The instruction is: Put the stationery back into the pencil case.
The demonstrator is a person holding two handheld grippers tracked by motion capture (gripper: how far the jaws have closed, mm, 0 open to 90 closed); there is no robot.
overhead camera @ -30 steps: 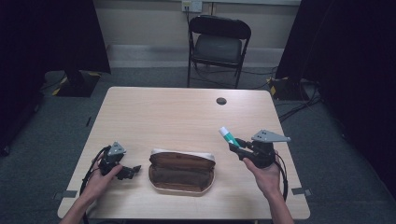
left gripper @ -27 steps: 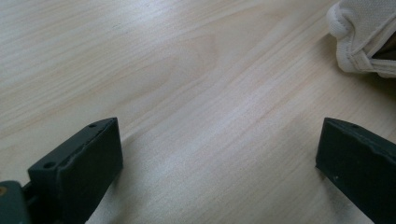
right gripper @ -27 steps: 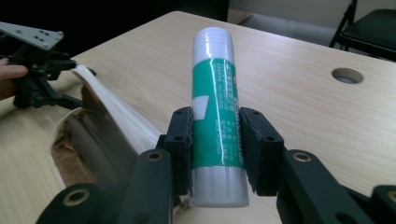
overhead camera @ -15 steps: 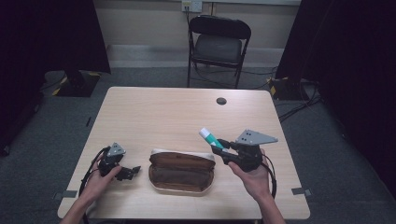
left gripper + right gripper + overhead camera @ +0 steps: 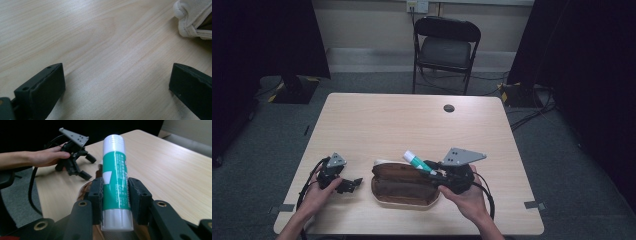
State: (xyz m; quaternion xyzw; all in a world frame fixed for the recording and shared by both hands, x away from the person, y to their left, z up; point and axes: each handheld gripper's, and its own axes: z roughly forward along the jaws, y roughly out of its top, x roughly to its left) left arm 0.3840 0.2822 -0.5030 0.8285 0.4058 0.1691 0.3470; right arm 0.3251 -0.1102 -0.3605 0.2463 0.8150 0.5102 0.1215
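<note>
- Holding a green-and-white glue stick (image 5: 115, 177) in the right tool (image 5: 430, 168), jaws closed on the lower half of the tube, cap end aimed toward 10 o'clock in the high view (image 5: 414, 160).
- Hovering over the open brown case (image 5: 404, 184), near the rim at its 1 o'clock corner; case lying at the desk's (image 5: 412, 125) 6 o'clock edge, between both hands.
- Gripping smooth round plastic with only two narrow pads (image 5: 97, 195): likely to twist or slide out if squeezed unevenly or swung fast.
- Tilting too steeply while lowering: cap could catch the case's cream edge (image 5: 190, 22), then tip the stick out onto the desk.
- Releasing too high or too far toward 12 o'clock: likely to bounce off the rim, then roll away across bare wood.
- Pushing down on the rim: could shove the whole case toward 9 o'clock or fold its soft wall shut, since nothing pins it.
- Resting at 9 o'clock of the case, the left tool (image 5: 352, 183), jaws wide apart and gripping nothing, low over bare wood just beside the case's end; not bracing the case, so no guard against sliding.
- Trailing cables at 6 o'clock: could snag a sleeve or drag on the desk edge, jerking the aim.
</note>
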